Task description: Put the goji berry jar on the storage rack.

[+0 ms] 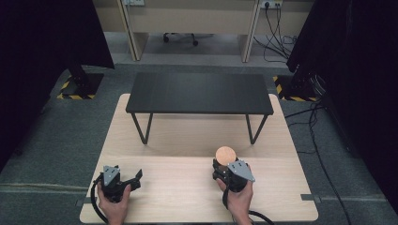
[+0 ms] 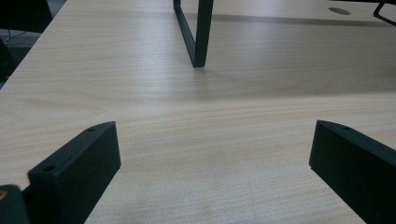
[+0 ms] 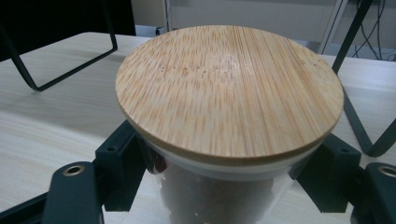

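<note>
A person's right gripper (image 1: 227, 169) clamps a glass jar with a bamboo lid (image 3: 229, 88) just below the rim, above the wooden table (image 1: 155, 140). The left gripper (image 1: 123, 180) rests wide open, empty. Carrying it level should keep the lid seated.

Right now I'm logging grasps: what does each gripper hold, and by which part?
The right gripper clamps a clear glass jar with a round bamboo lid by its sides, just under the lid. The left gripper holds nothing.
</note>
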`<state>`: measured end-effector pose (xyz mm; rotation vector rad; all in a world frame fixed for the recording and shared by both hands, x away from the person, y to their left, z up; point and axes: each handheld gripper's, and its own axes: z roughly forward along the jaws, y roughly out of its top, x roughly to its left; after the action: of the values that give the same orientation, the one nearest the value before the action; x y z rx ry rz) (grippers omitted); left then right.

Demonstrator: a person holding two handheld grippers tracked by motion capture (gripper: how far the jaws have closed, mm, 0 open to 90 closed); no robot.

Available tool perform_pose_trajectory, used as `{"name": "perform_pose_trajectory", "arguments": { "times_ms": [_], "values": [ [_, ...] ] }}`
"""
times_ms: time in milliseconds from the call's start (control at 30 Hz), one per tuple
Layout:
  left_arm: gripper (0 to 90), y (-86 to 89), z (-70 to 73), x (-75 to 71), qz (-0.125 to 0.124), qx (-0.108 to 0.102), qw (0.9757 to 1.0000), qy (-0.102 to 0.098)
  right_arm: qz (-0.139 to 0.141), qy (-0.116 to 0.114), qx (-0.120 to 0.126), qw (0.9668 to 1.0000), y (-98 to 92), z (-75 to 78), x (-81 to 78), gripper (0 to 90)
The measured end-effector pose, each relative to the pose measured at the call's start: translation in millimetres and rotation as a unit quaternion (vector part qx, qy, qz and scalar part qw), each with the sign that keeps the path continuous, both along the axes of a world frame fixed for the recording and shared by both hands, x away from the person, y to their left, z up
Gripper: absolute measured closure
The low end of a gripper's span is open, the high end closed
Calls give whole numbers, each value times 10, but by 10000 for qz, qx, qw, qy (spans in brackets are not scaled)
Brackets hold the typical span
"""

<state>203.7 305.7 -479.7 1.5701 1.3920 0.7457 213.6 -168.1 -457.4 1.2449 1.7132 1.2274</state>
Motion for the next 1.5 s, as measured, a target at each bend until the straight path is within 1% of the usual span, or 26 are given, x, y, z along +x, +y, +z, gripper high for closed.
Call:
{"name": "perform_pose_trajectory", "arguments": {
  "times_ms": [133, 267, 300, 333, 367, 533, 767, 833, 867, 933, 1167, 1300, 1367, 1500],
  "values": [
    [12, 0, 1, 1, -1, -1, 10000, 3, -26, -17, 13, 10000, 11, 58, 9, 262],
    [11, 0, 1, 1, -5, 3, 10000, 1, -64, -110, 68, 9999, 20, 203, 42, 262],
    [11, 0, 0, 1, -5, 3, 10000, 1, -64, -110, 68, 9999, 20, 203, 42, 262],
    [11, 1, 0, 2, -5, -2, 10000, 3, -62, -184, 75, 9998, 27, 271, 71, 262],
    [11, 2, 0, 1, -6, -2, 10000, 2, -76, -213, 52, 9997, 39, 308, 87, 262],
    [11, 3, -1, 1, -5, -7, 10000, 0, -111, -297, 83, 9995, 72, 459, 173, 262],
    [11, 1, 0, 0, -3, -2, 10000, 0, -116, -245, 21, 9996, 99, 597, 249, 262],
    [11, 2, 0, 1, -3, -7, 10000, 1, -131, -274, -29, 9995, 115, 674, 273, 262],
    [11, 2, 0, 1, -3, -7, 10000, 1, -131, -274, -29, 9995, 115, 674, 273, 262],
    [11, 2, -1, 0, -2, -8, 10000, -1, -166, -294, -17, 9994, 130, 766, 306, 262],
    [11, 3, 0, 1, -3, -6, 10000, 1, -180, -338, -48, 9993, 171, 956, 372, 262],
    [11, 3, 0, 1, -4, -9, 10000, 2, -142, -303, -79, 9994, 188, 1022, 409, 262],
    [11, 3, 0, 1, -4, -10, 10000, 2, -134, -308, -82, 9994, 190, 1035, 416, 262],
    [11, 4, 0, 1, -5, -11, 10000, 2, -130, -335, -93, 9993, 208, 1111, 452, 262]
  ]
}}
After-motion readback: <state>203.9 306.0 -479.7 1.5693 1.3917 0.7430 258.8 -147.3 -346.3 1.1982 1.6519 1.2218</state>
